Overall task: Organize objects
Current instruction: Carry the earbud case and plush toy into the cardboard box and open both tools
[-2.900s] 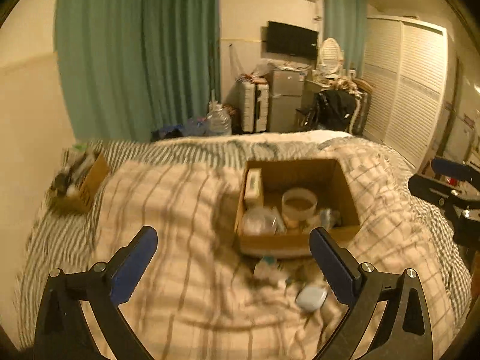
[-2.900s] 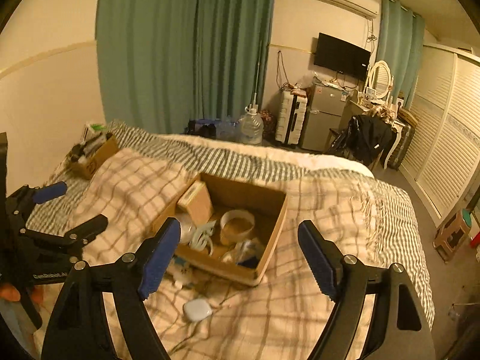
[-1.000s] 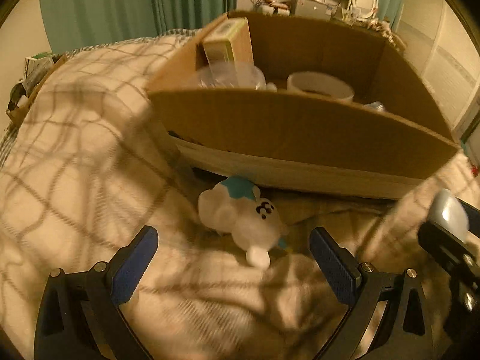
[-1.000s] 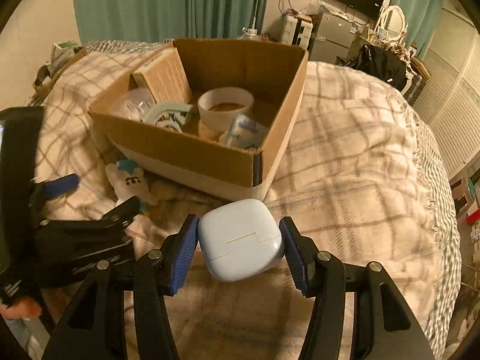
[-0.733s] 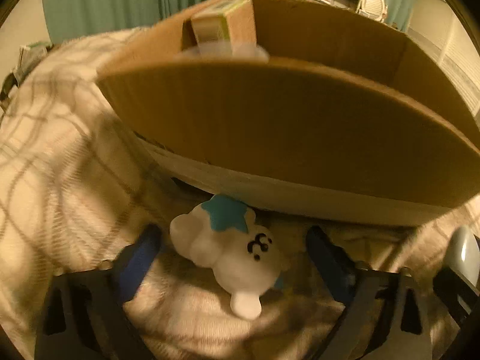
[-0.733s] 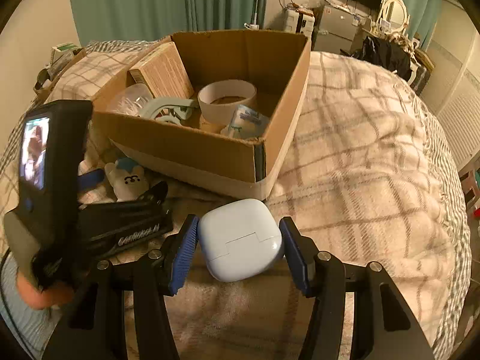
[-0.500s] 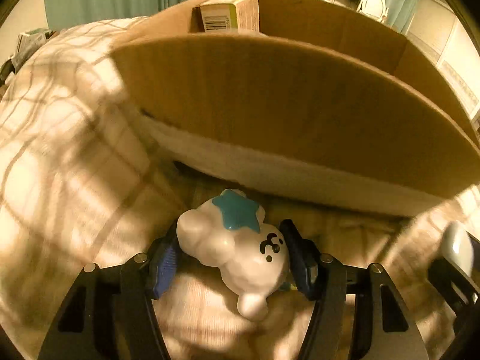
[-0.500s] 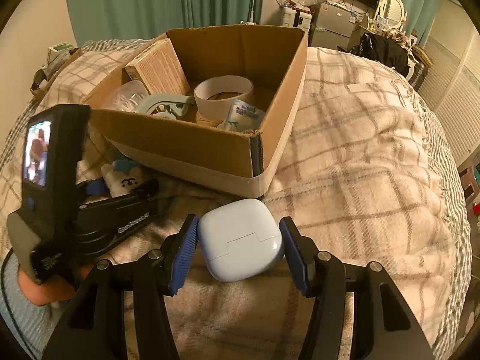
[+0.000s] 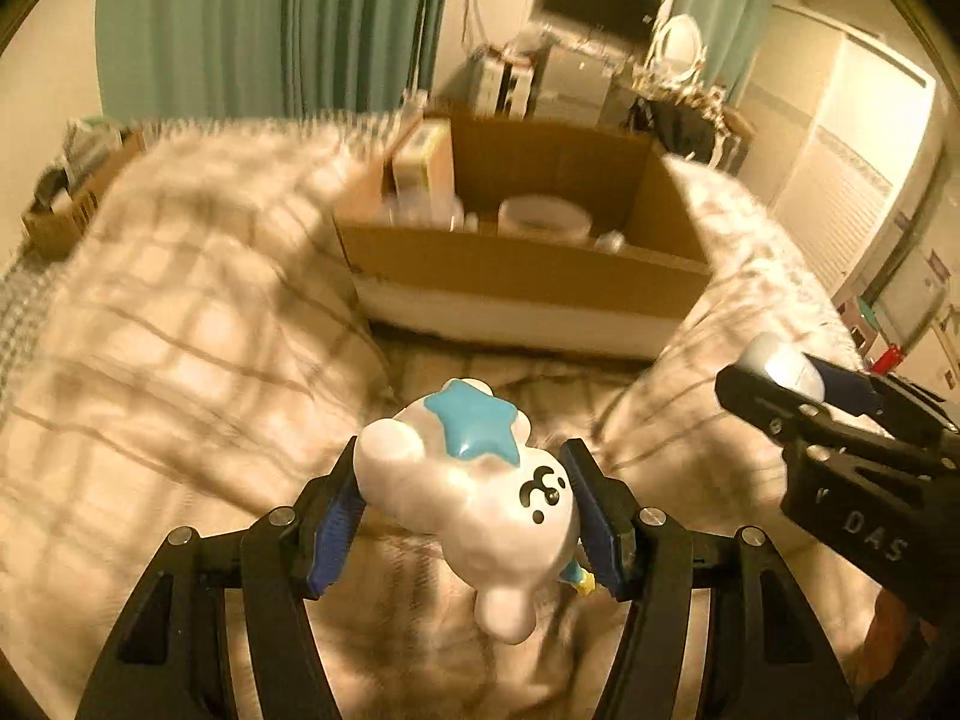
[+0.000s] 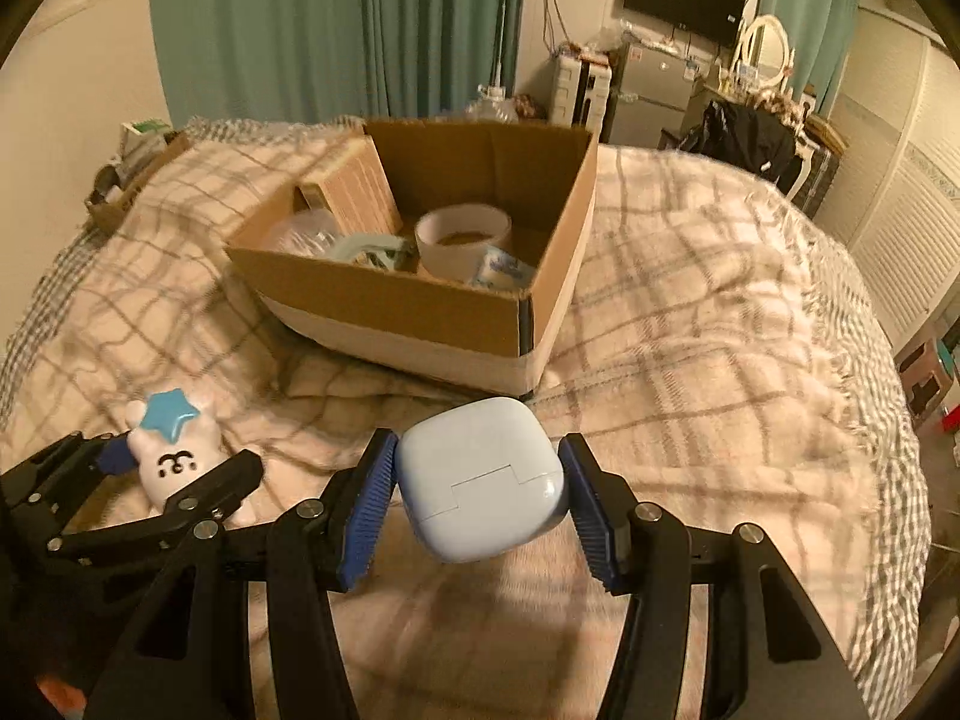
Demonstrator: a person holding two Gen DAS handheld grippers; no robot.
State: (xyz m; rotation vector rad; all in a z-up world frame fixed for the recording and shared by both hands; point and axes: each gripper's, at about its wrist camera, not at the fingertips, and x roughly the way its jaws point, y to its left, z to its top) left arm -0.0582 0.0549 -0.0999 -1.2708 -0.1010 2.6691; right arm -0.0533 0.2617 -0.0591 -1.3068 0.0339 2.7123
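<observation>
The left gripper (image 9: pixel 465 507) has its jaws clamped on a white star-capped toy figure (image 9: pixel 474 492). The right gripper (image 10: pixel 480 483) squeezes a pale blue earbud case (image 10: pixel 480 477) between its jaws. Both hang over the bed (image 10: pixel 720 300), near the cardboard box (image 10: pixel 420 306).

We have two cameras, one on each gripper, and both look forward along the fingers. Our left camera sits low over the bed blanket (image 9: pixel 180 330) and faces the cardboard box (image 9: pixel 528 276) from the front. Our right camera looks at the same box (image 10: pixel 420 306) from a bit higher and more to the right. Both views share the box, the blanket (image 10: pixel 690 312) and the green curtains (image 9: pixel 270 30) behind. Each camera also sees the other gripper near its edge.
</observation>
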